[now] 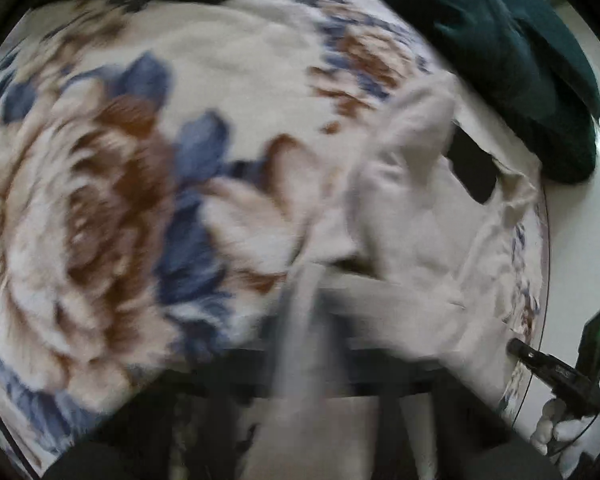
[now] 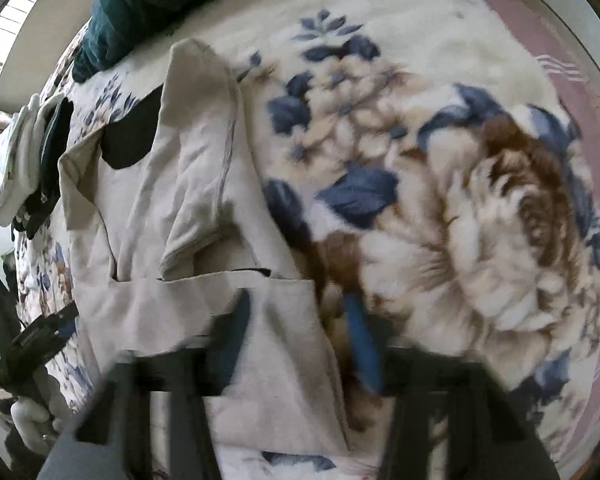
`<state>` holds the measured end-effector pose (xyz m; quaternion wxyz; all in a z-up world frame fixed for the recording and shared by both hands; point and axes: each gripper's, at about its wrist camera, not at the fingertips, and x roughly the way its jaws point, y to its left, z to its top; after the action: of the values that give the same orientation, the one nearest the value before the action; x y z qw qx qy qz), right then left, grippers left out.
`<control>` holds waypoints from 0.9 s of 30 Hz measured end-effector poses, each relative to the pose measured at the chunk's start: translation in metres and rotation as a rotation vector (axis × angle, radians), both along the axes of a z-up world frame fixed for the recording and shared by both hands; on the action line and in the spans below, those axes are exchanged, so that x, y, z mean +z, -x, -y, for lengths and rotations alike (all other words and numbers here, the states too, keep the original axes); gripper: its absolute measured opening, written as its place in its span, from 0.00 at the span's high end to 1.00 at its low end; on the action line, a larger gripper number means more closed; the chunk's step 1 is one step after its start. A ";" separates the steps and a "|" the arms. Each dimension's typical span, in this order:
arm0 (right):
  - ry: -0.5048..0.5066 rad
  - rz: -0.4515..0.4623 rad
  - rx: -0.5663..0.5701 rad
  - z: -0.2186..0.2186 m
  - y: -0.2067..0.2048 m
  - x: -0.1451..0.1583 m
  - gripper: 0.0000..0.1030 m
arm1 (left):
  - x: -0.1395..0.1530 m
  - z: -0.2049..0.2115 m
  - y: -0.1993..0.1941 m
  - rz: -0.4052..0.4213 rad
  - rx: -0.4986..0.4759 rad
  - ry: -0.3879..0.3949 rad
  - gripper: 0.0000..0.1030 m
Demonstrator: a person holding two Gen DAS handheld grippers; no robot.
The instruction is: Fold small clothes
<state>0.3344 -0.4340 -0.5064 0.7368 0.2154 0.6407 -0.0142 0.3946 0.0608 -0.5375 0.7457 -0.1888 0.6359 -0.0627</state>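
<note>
Bed covered by floral blanket (image 2: 440, 200), blue/brown blooms on cream. Dark teal bedding (image 1: 512, 52) heaped at far edge. Bright window (image 2: 8, 20) top-left, pale glossy floor (image 1: 580, 248) beside bed.
</note>
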 end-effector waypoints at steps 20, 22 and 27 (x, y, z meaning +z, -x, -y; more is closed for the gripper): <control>-0.003 0.012 -0.027 0.015 -0.051 0.028 0.64 | 0.049 -0.012 -0.052 0.036 0.073 0.069 0.40; -0.044 0.056 -0.048 0.020 -0.066 0.043 0.54 | 0.060 -0.002 -0.086 0.085 0.044 0.075 0.40; -0.081 0.108 -0.047 0.008 -0.139 0.043 0.54 | 0.038 0.051 -0.171 0.073 -0.125 0.009 0.40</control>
<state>0.4735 -0.4421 -0.4630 0.7604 0.2606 0.5949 0.0060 0.5658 0.0099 -0.4991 0.7623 -0.1497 0.6183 -0.1189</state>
